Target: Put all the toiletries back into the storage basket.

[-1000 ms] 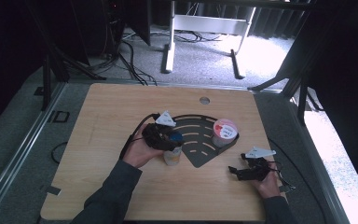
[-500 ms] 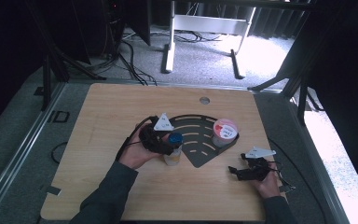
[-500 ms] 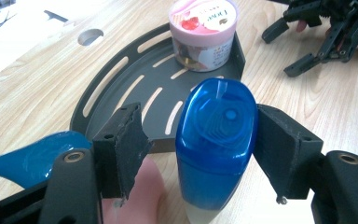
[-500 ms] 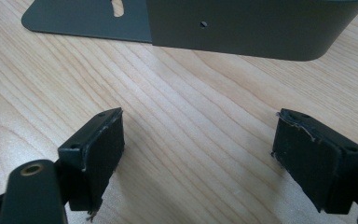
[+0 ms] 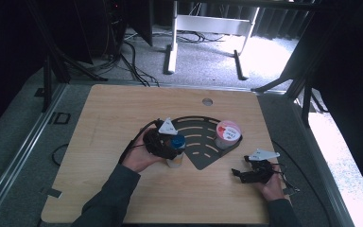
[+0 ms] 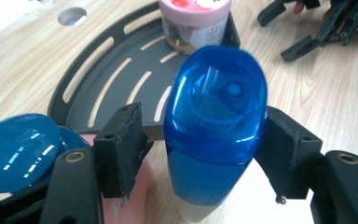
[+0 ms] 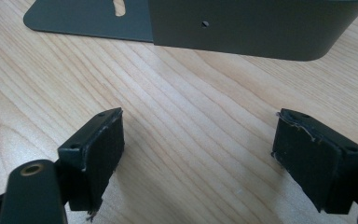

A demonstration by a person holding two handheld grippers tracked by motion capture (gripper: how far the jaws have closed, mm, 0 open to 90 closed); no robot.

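Note:
A clear bottle with a blue cap (image 6: 214, 98) stands upright on the wood at the near left edge of the dark fan-shaped tray (image 5: 203, 158). My left gripper (image 6: 205, 154) straddles it. Its jaws have just been opening, and a gap shows between the left pad (image 6: 121, 144) and the bottle, so it stands open around the bottle (image 5: 176, 150). A pink-lidded cup (image 5: 228, 134) sits in the tray's right corner. My right gripper (image 7: 198, 154) is open over bare wood near the tray's wall (image 7: 256, 28), with nothing between its pads.
The wooden table (image 5: 123, 113) has a round hole (image 5: 207, 101) near its far edge. In the left gripper view, my right gripper (image 6: 307, 32) lies beyond the bottle. Cables and a white frame lie on the floor behind the table.
The left gripper has drifted slightly toward the near edge beside the bottle, which stays upright. The right hand has not moved.

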